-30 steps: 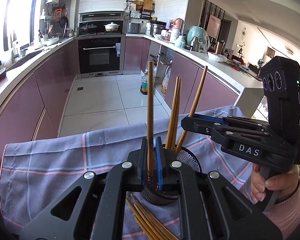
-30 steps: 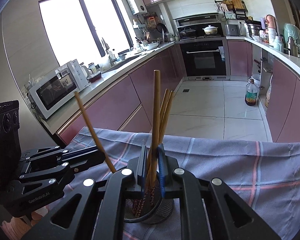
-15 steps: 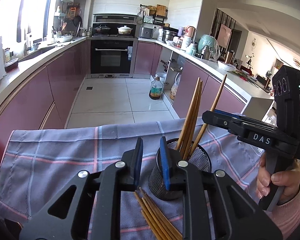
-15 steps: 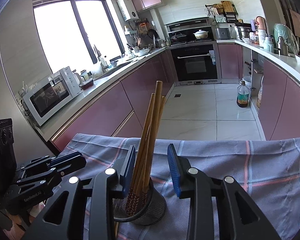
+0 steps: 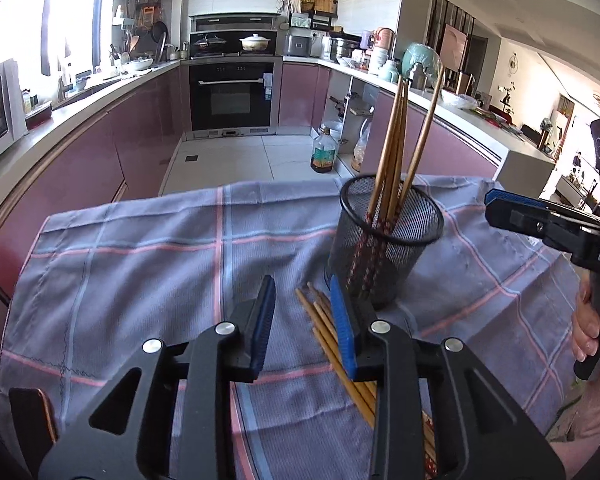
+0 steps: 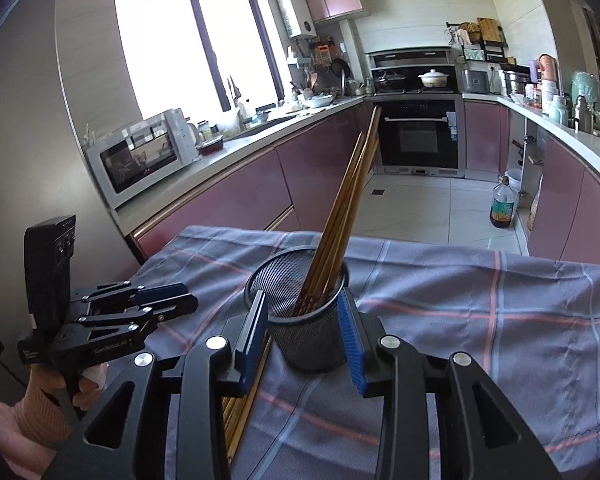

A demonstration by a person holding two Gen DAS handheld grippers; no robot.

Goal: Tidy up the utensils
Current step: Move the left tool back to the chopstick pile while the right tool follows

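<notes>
The loose wooden chopsticks (image 5: 332, 344) lie on the grey-blue checked cloth (image 5: 140, 248) that hides the tabletop, and their near ends are cut off behind the left tool (image 5: 303, 326); from the right wrist view only a thin strip of them (image 6: 244, 404) shows beside the tool's finger. How many lie there is hard to count. The black wire-mesh cylindrical holder (image 5: 384, 236) stands upright on the cloth just beyond them, and through its fine mesh the dark patterned lower ends of the standing wooden chopsticks (image 5: 396, 136) show only faintly. These slim, tapered sticks lean together against the rim.

The left tool's jaws, with ribbed blue pads, have just been opening and stand apart, gripping nothing; its right-hand pad overlaps the loose sticks in view. The right tool (image 6: 307, 338) has jaws apart on either side of the holder (image 6: 300, 312), whether touching the mesh I cannot tell. The cloth is woven, lightly creased, with pink and pale lines.
</notes>
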